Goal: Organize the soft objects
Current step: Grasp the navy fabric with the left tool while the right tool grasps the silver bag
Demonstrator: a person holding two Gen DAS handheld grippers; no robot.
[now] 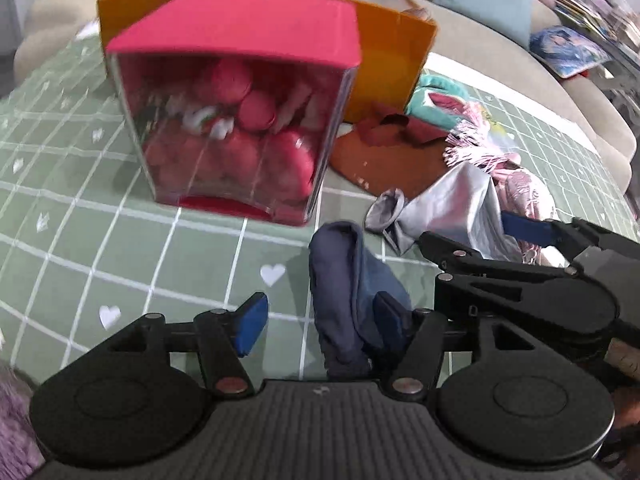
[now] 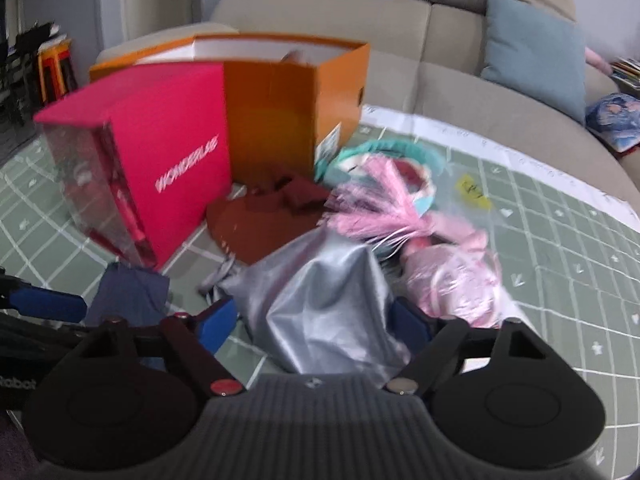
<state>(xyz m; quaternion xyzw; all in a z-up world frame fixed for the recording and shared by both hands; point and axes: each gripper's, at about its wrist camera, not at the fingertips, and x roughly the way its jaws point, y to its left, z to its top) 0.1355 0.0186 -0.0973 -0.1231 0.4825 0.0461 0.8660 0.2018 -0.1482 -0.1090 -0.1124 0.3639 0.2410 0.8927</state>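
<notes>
Mostly unsorted: left gripper stood wide around a navy cloth, right gripper wide around a silver satin pouch, orange box ahead.

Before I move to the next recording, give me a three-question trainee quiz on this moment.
1. True or false: the left gripper is shut on the dark blue cloth.
2. What lies between the right gripper's fingers? A silver satin fabric; B pink fringed scarf; C rust-brown felt piece.
3. What stands behind the pink box with a clear front?

Key: 1 false, jaws open; 2 A; 3 the orange cardboard box.
</notes>
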